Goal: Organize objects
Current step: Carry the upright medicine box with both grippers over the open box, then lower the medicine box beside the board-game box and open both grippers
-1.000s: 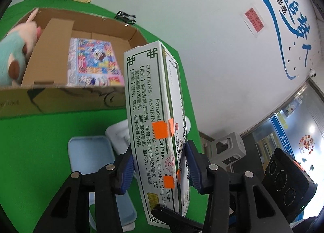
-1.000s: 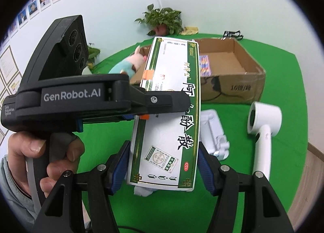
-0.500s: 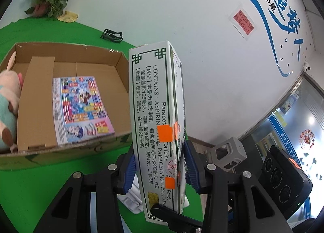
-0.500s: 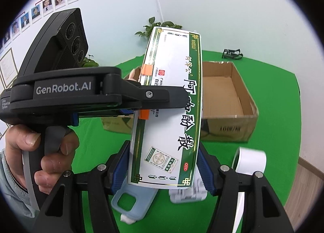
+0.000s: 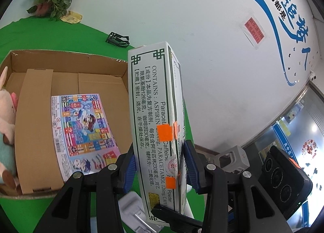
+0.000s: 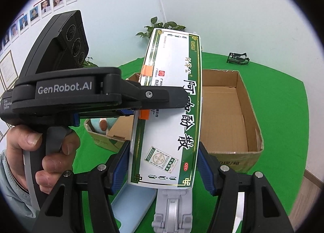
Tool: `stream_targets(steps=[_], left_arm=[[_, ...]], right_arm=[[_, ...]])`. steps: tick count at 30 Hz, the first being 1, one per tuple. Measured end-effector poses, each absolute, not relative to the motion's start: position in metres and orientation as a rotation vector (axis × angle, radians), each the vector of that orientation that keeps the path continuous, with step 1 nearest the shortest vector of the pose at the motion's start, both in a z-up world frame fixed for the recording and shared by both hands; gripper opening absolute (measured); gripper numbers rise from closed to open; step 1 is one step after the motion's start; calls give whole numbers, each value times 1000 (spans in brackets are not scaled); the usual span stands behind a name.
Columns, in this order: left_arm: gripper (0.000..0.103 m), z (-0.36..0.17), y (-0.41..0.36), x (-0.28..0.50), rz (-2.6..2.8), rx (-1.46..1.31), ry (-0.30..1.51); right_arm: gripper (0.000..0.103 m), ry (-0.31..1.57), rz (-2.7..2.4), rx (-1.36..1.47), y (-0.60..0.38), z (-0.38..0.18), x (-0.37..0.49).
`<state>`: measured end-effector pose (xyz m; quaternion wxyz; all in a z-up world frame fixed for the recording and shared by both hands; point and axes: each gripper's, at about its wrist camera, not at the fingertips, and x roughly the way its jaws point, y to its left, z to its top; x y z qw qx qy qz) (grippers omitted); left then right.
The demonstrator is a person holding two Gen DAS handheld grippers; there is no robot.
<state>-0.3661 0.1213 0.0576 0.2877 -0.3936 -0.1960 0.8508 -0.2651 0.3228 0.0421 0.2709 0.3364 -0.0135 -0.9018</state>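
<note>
The left gripper (image 6: 129,99) reads "GenRobot.AI"; the medicine box (image 5: 156,127) "PARACETAMOL".

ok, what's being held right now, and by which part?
Box: the left gripper has its jaws clamped on the two broad faces, about mid-length. Right gripper flanks its long edges near one end; contact unclear.

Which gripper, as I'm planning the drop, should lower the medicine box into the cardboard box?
Left. The left gripper clamps the medicine box, and its camera looks into the open cardboard box. The right gripper only flanks the box's lower end; whether it grips is unclear.
</note>
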Motion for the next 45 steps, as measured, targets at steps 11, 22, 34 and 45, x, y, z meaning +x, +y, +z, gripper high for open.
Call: stream_targets(steps=[11,22,34,45], left_arm=[[42,56,135,-435,2252,-1085,-535],[41,19,151,-496,2185,-1205,-606],[41,-44,141,-526,2111,-1346,-728],[48,-76,145,-545,2087,-1449,-746]], right_arm=[[61,-53,-2399,971,338,43,-318],[61,-129,-2340,1132,360,26,-354],[61,-135,-2253,1318,353,-5,-372],[61,-48,-2260,1438,346,-17,-371]])
